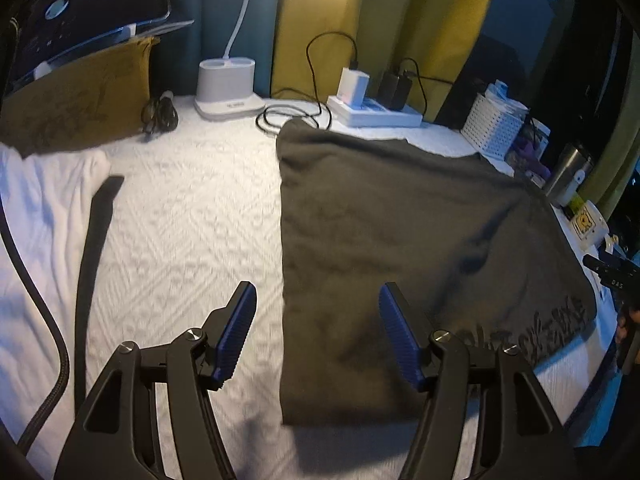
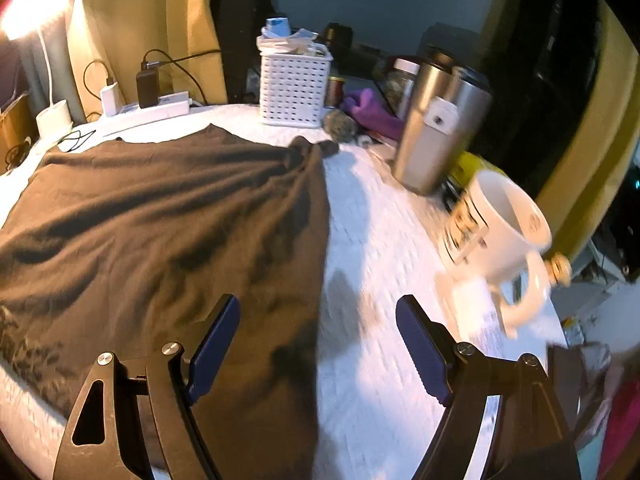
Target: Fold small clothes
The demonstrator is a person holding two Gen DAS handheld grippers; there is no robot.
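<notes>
Both claws inspected. My left gripper (image 1: 318, 334) stands spread wide, nothing between its blue pads; my right gripper (image 2: 318, 350) is likewise spread and empty.

The task's thing, a dark grey garment (image 1: 400, 240), lies flat on the white quilted surface (image 1: 192, 220). From the left wrist view its left edge runs almost straight away from me, passing between my left fingers, so the cloth lies ahead and to the right of that claw. From the right wrist view the garment (image 2: 160, 232) lies ahead and to the left, its right edge running away between my right fingers. The two claws therefore bracket the near hem, one at each side edge, about equally near. The long axis runs away from me, toward the power strip (image 1: 376, 114).

Creases gather toward the far right corner. A white mug (image 2: 500, 232) and a steel tumbler (image 2: 436, 136) stand just beside the right edge; I judge them a hazard to any sideways sweep.

A white cloth (image 1: 40, 208) lies well apart, to the left.
</notes>
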